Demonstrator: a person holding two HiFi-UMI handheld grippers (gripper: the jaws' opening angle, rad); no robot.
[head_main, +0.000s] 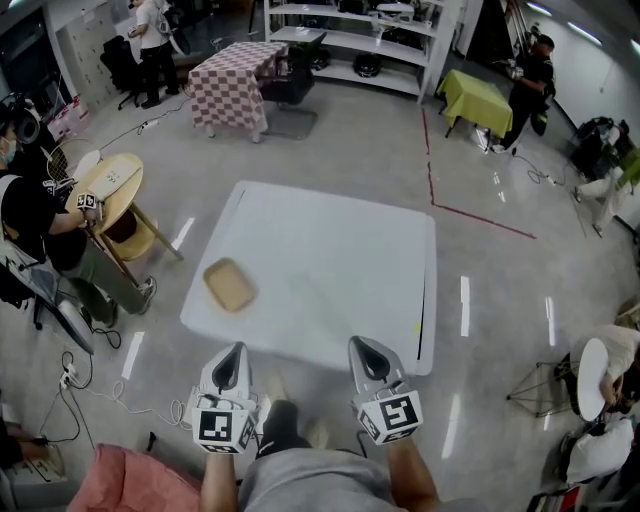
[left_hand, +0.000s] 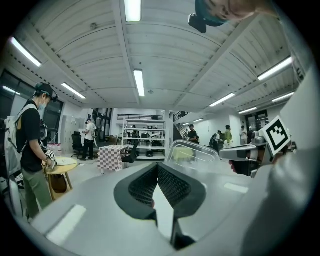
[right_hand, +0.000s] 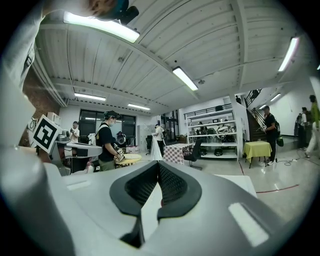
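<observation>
The left gripper (head_main: 235, 352) and the right gripper (head_main: 364, 346) hover low in the frame at the near edge of the one white table (head_main: 330, 250), each with its fingers pressed together on nothing, so I judge no grasp has begun. The single tan tray (head_main: 229, 285) lies left of centre, nearest the left gripper but apart from it. Reaching it would call for spread fingers and a forward move.

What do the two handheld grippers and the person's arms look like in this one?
Both the left gripper and right gripper have pale grey, tapering shells with dark, ribbed pads. Each carries a cube with black-and-white square markers. No cables show. The forearms are bare of sleeves; the person wears a grey garment.
</observation>
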